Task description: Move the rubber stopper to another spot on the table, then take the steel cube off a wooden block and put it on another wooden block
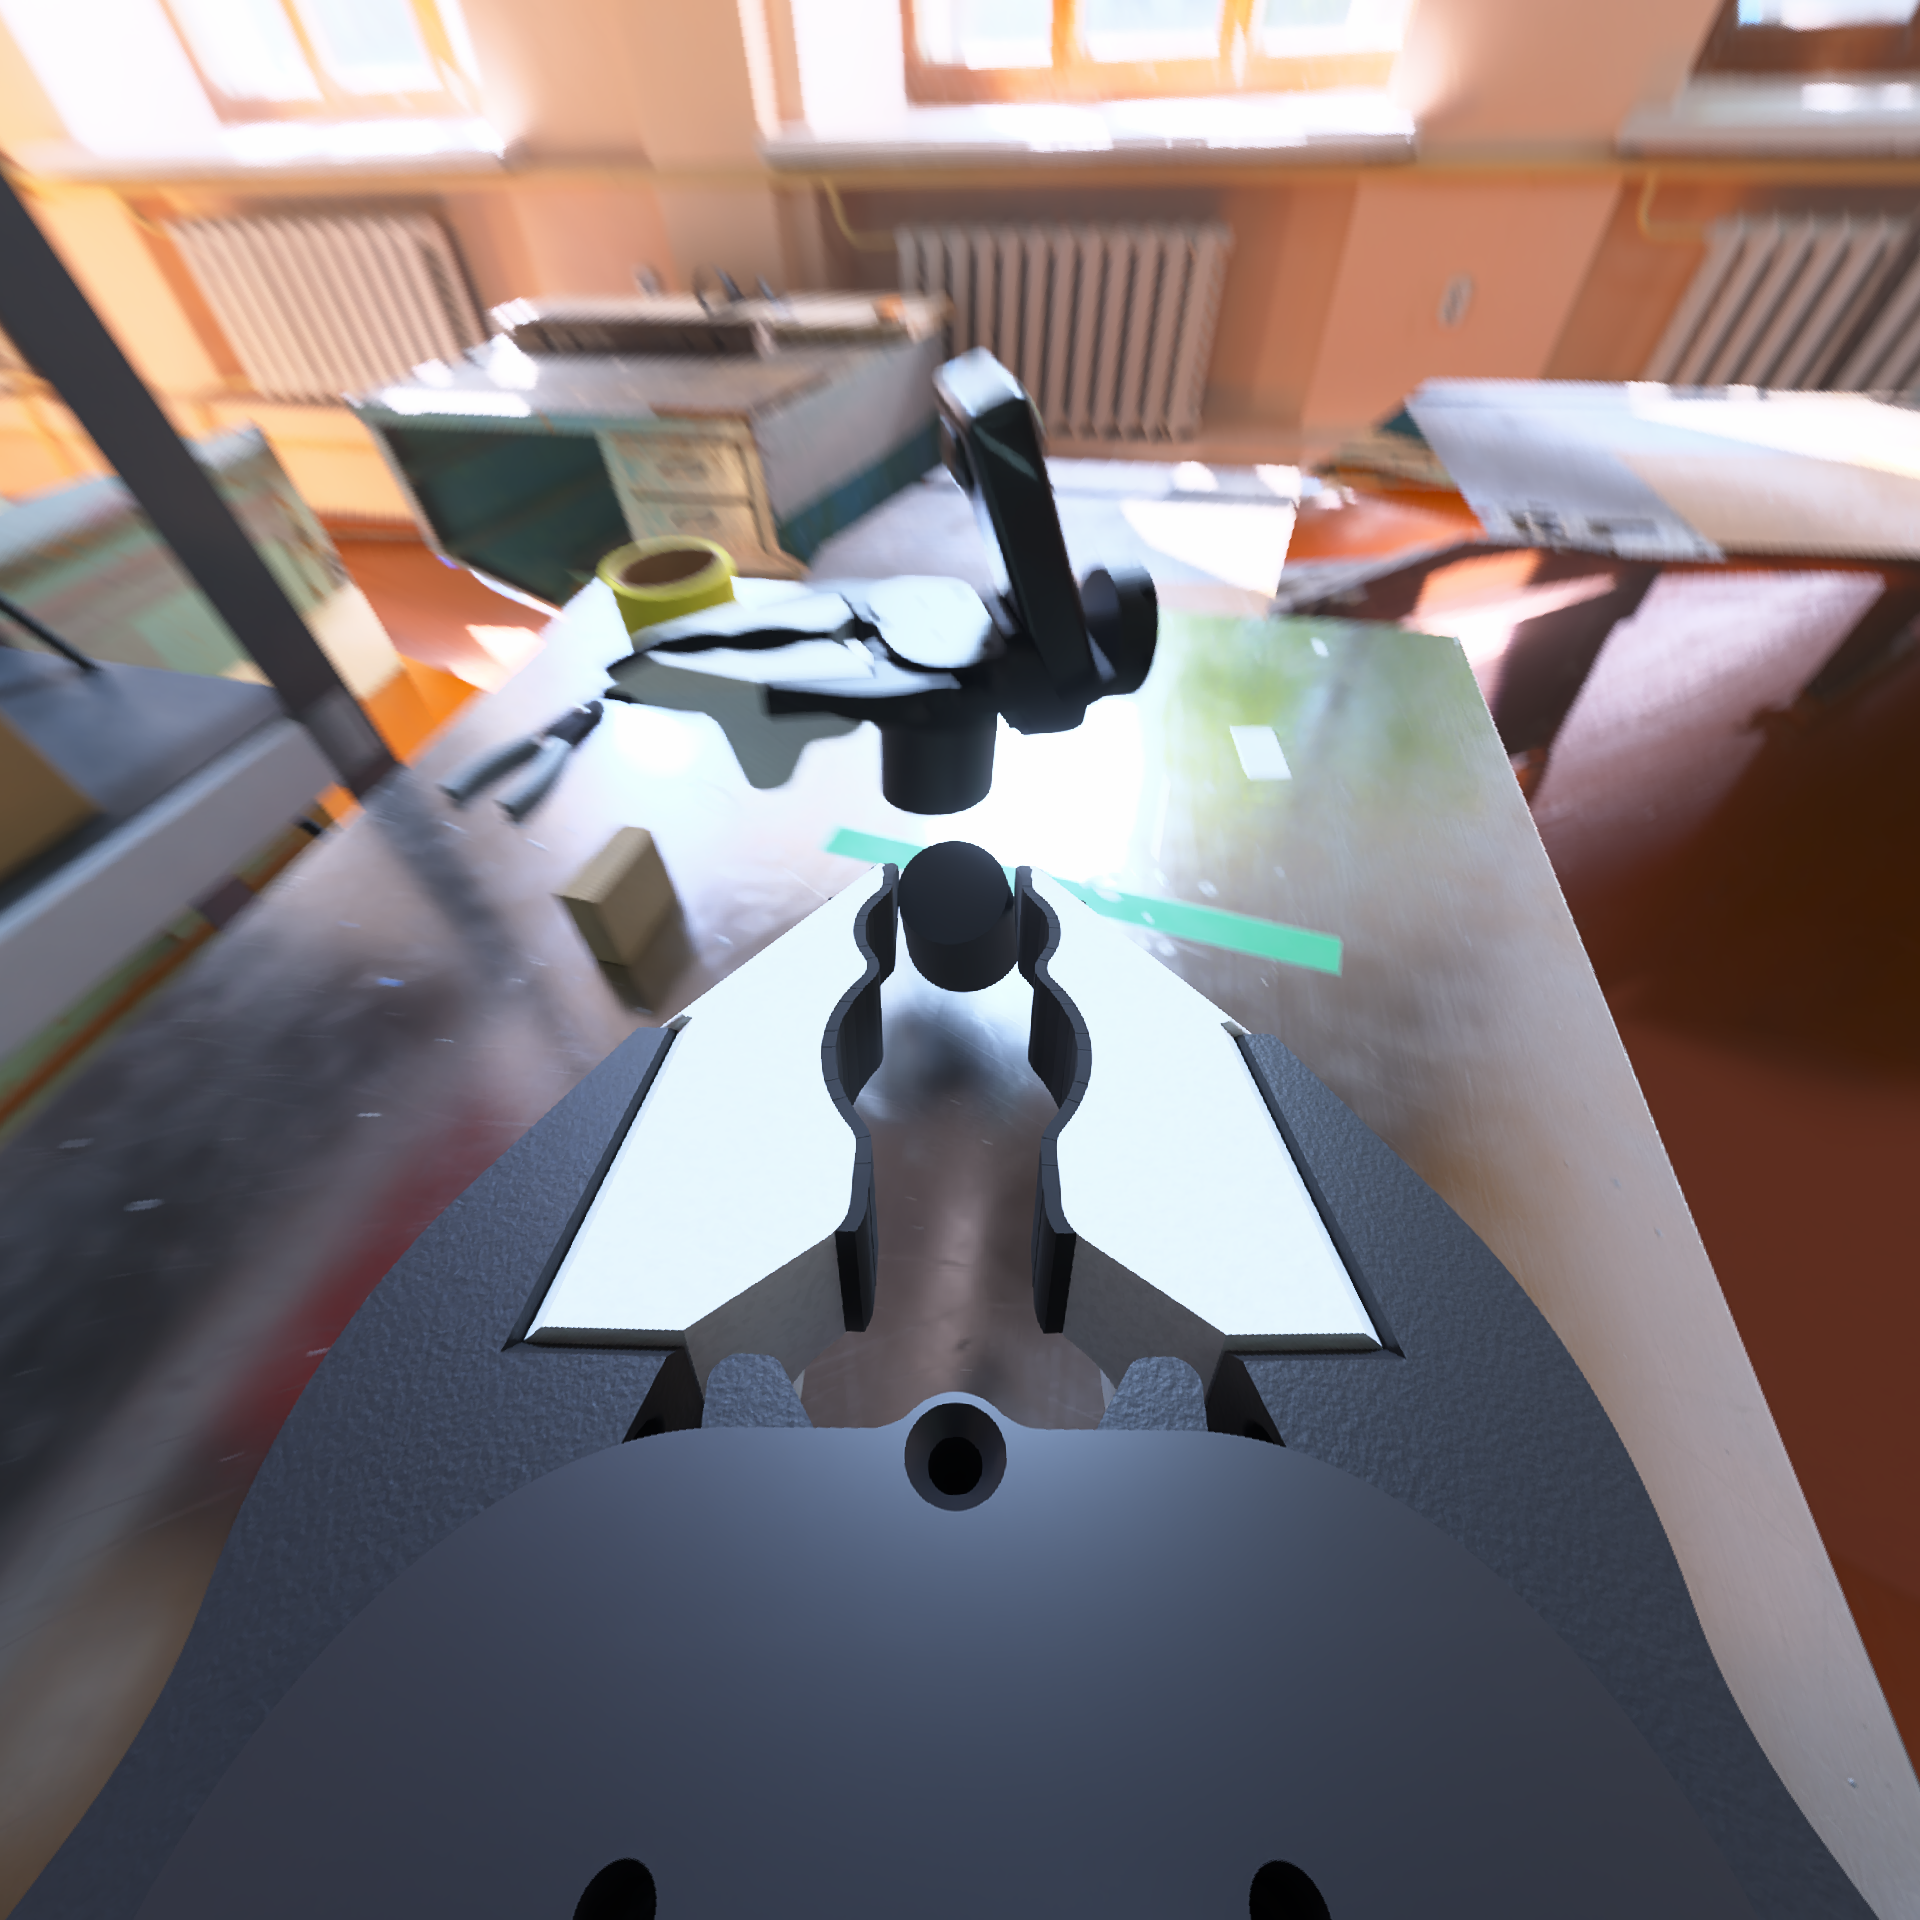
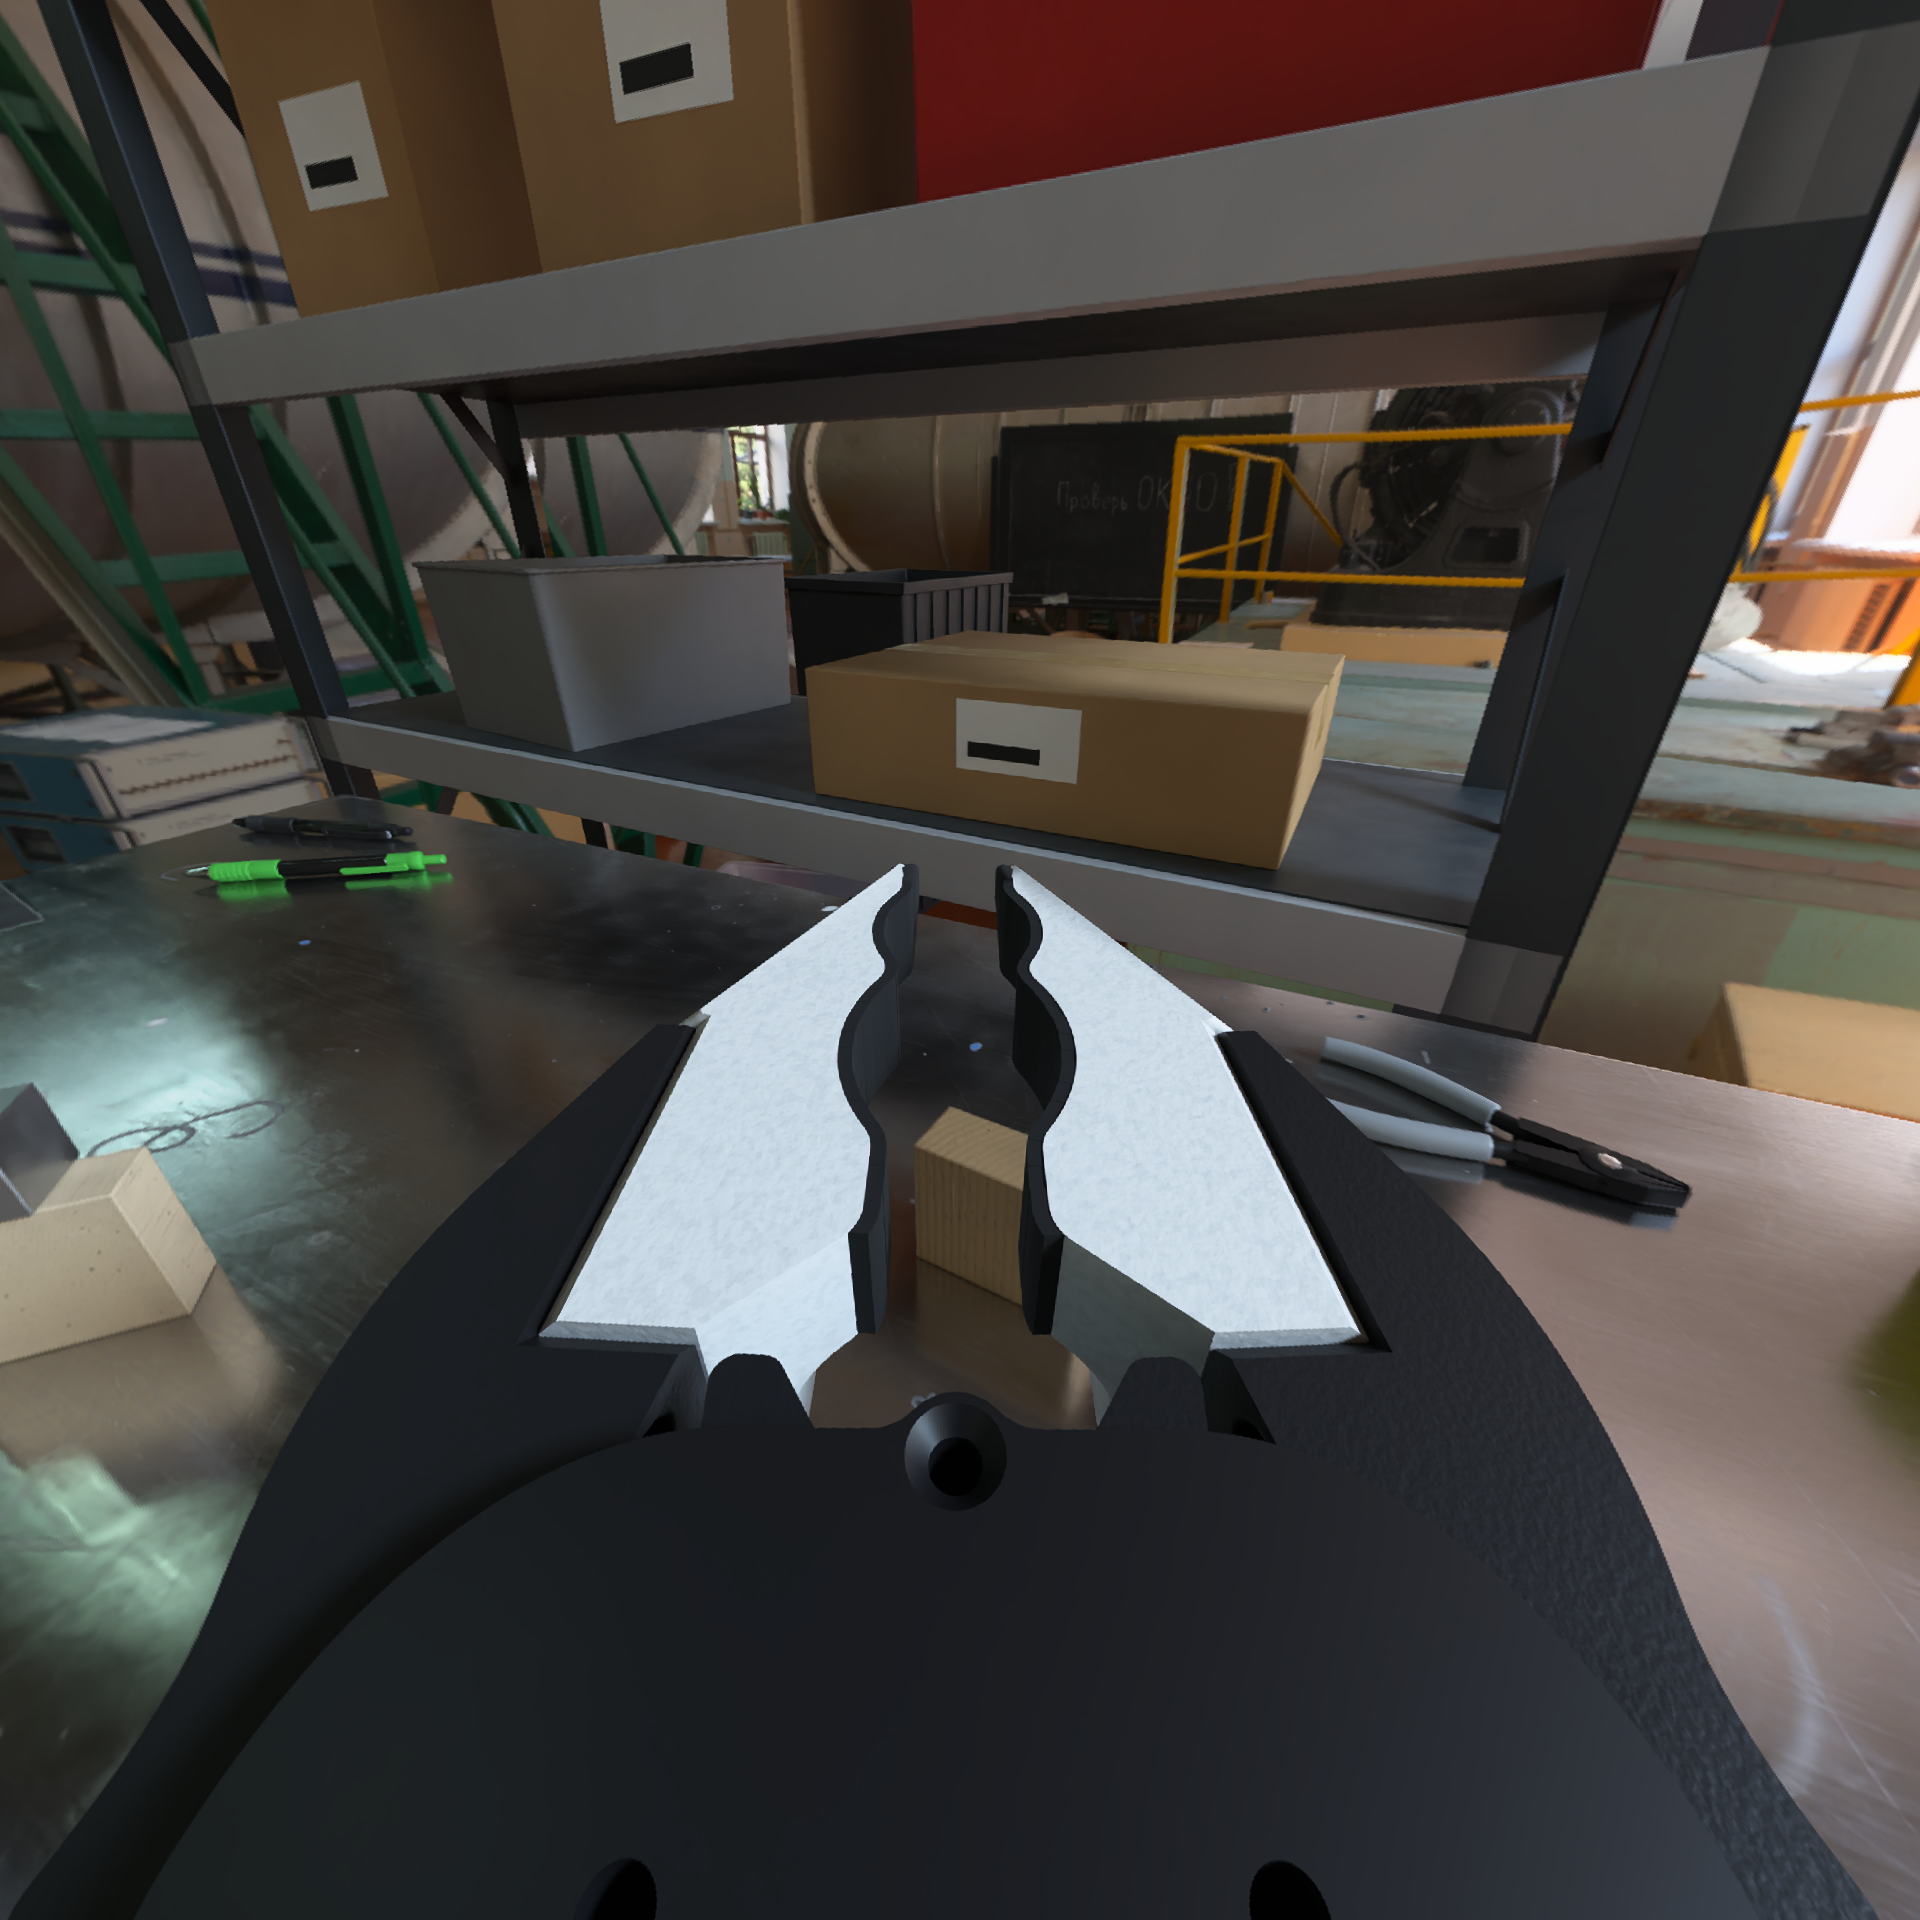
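In the left wrist view my left gripper (image 1: 956,896) is shut on the black rubber stopper (image 1: 956,935), which sits between the fingertips just above the shiny metal table (image 1: 1351,1039). In the right wrist view my right gripper (image 2: 954,883) is open and empty, and hovers over a small wooden block (image 2: 971,1205) seen between its fingers. A larger wooden block (image 2: 94,1247) at the far left carries the steel cube (image 2: 31,1143), partly cut off by the frame edge. The right gripper also shows farther off in the left wrist view (image 1: 686,649), beyond the stopper.
A wooden block (image 1: 618,904), grey-handled pliers (image 1: 520,758), a yellow tape roll (image 1: 665,577) and a green strip (image 1: 1195,920) lie on the table. Pens (image 2: 322,868) and pliers (image 2: 1507,1132) show too. A metal shelf (image 2: 935,831) with boxes stands behind. The table edge (image 1: 1558,1039) is to the right.
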You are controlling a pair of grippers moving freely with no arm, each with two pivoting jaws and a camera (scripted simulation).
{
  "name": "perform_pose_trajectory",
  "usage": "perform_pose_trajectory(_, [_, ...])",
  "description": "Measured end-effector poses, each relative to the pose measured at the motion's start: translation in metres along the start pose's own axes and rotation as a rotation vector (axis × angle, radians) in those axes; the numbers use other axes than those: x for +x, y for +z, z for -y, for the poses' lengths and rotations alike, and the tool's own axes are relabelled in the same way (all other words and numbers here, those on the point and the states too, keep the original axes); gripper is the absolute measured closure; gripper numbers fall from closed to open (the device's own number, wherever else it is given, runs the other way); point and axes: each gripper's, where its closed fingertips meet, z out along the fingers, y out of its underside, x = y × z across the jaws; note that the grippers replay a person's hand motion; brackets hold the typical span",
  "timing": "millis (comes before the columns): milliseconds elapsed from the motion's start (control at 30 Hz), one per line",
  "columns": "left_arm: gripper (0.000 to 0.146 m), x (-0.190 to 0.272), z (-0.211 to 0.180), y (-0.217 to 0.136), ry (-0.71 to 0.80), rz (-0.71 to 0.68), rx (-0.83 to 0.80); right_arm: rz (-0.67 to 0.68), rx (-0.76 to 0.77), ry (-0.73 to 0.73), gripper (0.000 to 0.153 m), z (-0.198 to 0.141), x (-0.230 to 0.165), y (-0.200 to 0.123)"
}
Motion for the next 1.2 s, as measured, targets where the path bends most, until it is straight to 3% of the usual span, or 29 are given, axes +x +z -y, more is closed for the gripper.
perform_pose_trajectory(100, [0.124, 0.020, -0.046, 0.048, 0.061, 0.016, -0.134, -0.015, -0.004, -0.029, 0.138, -0.003, 0.003, -0.013])
perform_pose_trajectory(200, [0.124, 0.024, -0.091, 0.085, 0.005, -0.043, -0.232, -0.027, -0.037, -0.054, 0.138, -0.012, 0.006, -0.030])
perform_pose_trajectory(367, [0.124, 0.014, -0.150, 0.113, 0.032, -0.056, -0.431, -0.040, -0.010, -0.005, 0.138, -0.014, 0.010, -0.049])
perform_pose_trajectory(633, [0.124, 0.011, -0.164, 0.125, 0.029, -0.062, -0.489, -0.021, -0.043, 0.091, 0.138, -0.021, 0.014, -0.045])
perform_pose_trajectory(700, [0.099, 0.006, -0.165, 0.127, 0.009, -0.045, -0.482, -0.022, -0.052, 0.089, 0.138, -0.023, 0.014, -0.045])
perform_pose_trajectory(833, [0.085, 0.007, -0.154, 0.118, 0.003, -0.014, -0.444, -0.020, -0.062, 0.088, 0.138, -0.025, 0.013, -0.044])
perform_pose_trajectory(1033, [0.083, 0.008, -0.121, 0.071, 0.006, 0.147, -0.305, -0.026, -0.066, 0.080, 0.138, -0.025, 0.013, -0.044])
perform_pose_trajectory(1133, [0.082, -0.003, -0.105, 0.029, -0.064, 0.286, -0.180, -0.028, -0.069, 0.072, 0.138, -0.026, 0.012, -0.043])
perform_pose_trajectory(1200, [0.075, -0.021, -0.107, -0.006, -0.142, 0.461, -0.155, -0.029, -0.073, 0.064, 0.138, -0.027, 0.011, -0.043])
